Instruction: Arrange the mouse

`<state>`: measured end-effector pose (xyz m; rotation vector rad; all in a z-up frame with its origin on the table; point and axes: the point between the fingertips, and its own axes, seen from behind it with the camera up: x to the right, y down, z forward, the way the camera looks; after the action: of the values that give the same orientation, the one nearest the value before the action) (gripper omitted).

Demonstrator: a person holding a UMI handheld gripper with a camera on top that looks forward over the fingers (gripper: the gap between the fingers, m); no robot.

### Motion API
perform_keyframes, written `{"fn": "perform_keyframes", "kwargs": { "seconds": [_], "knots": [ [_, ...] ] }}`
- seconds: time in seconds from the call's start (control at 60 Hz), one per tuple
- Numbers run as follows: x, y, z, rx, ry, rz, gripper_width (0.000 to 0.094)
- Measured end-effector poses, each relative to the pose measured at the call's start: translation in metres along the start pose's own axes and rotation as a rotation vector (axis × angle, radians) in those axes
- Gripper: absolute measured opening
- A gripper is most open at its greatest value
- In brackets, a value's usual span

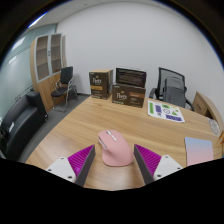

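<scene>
A small pink plastic computer mouse (113, 149) with a rounded, humped shell is lying on the light wooden tabletop (120, 118), sitting between the two fingers of the gripper (113, 158), whose purple pads (80, 158) are standing wide apart with a clear gap showing on either side of it, so nothing is being squeezed yet. The mouse is looking light and rigid, though its glossy curved top is probably slippery (a pinch high on the hump would likely squirt it out), so the flatter side walls low on the body are seeming the safer place to take hold. Beyond it, cardboard boxes (120, 88) are standing at the far edge of the table, a black office chair (172, 88) is waiting behind, and a pale notebook (200, 151) is lying near the right-hand finger.
</scene>
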<state>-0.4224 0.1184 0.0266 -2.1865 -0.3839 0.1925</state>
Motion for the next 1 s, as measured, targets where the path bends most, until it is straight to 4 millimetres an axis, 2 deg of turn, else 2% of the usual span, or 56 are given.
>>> {"fn": "perform_keyframes", "kwargs": {
  "seconds": [0.217, 0.417, 0.517, 0.567, 0.583, 0.767, 0.867, 0.933, 1.0],
  "knots": [
    [0.011, 0.008, 0.051, -0.020, -0.038, -0.016, 0.0831],
    [0.030, -0.013, 0.076, 0.023, -0.009, 0.003, 0.0818],
    [0.039, -0.020, 0.083, 0.036, 0.010, 0.026, 0.0743],
    [0.042, -0.021, 0.085, 0.043, 0.019, 0.029, 0.0627],
    [0.044, -0.021, 0.086, 0.044, 0.028, 0.032, 0.0585],
    [0.050, -0.019, 0.084, 0.029, 0.053, 0.059, 0.0444],
    [0.043, -0.021, 0.078, -0.010, 0.003, 0.100, 0.0440],
    [0.037, -0.050, 0.058, 0.036, -0.057, 0.125, 0.0442],
    [0.055, -0.094, 0.027, 0.120, -0.048, 0.095, 0.0441]
  ]
}}
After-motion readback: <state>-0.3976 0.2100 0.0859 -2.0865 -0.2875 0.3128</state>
